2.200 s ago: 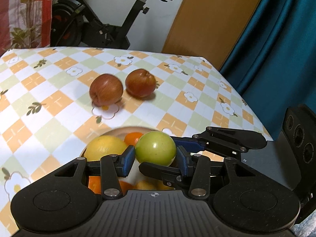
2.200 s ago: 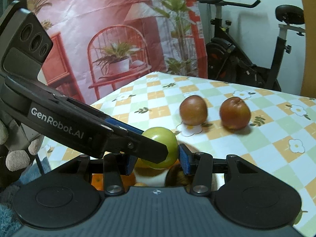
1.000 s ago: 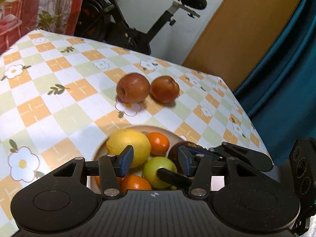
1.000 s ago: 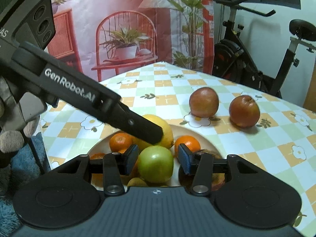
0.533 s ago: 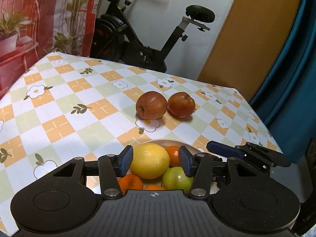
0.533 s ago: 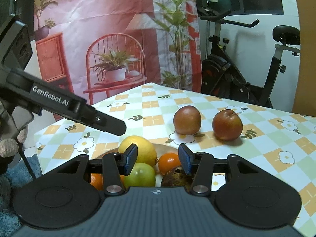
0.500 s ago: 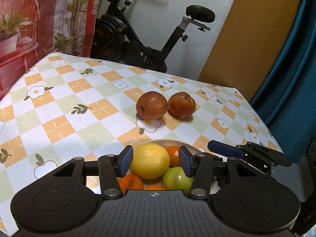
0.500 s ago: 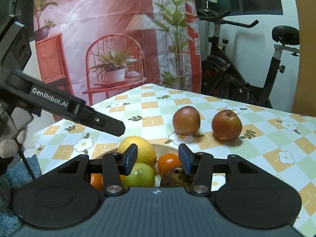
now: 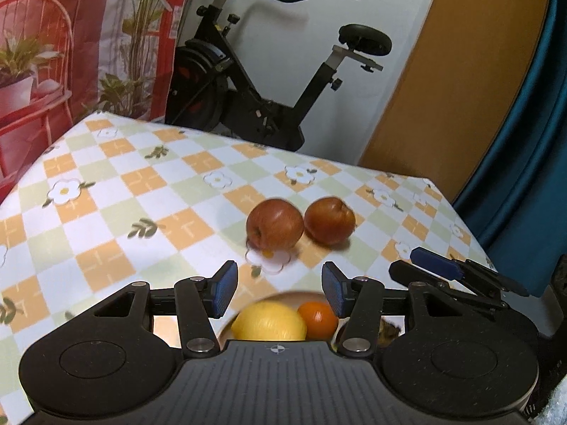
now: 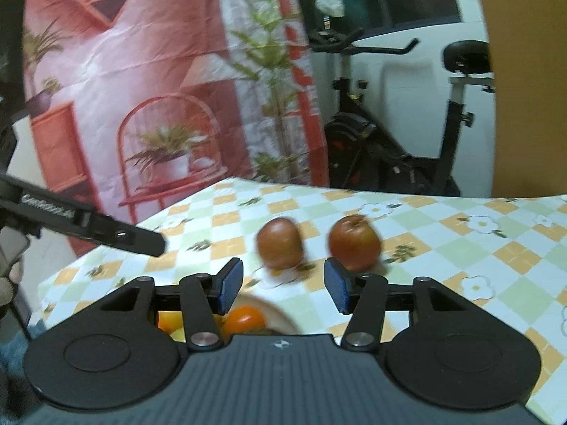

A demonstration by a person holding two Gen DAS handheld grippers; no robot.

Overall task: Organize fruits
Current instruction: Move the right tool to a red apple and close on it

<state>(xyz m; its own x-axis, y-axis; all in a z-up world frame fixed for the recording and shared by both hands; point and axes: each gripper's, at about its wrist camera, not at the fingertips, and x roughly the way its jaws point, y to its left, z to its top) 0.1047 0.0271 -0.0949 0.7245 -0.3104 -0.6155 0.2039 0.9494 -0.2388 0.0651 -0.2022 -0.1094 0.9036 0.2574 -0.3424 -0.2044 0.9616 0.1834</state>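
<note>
- Left gripper (image 9: 278,288) hangs over the round beige fruit bowl (image 9: 304,296), jaws partly apart with nothing in them.
- Right gripper (image 10: 283,285) has empty jaws that are opening.
- Big yellow citrus (image 9: 268,322) and a small orange (image 9: 318,319) sit in the bowl.
- Two round red apples (image 9: 274,224) (image 9: 329,220) rest side by side on the checkered floral counter (image 9: 117,191), just beyond the bowl.

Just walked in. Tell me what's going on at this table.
A person is sorting fruit with a handheld claw in each hand. Both the left claw and the right claw are empty, and the right one's jaws are opening. Two red apples sit side by side on the checked tablecloth. A yellow citrus and an orange lie in the bowl just below the claws.
</note>
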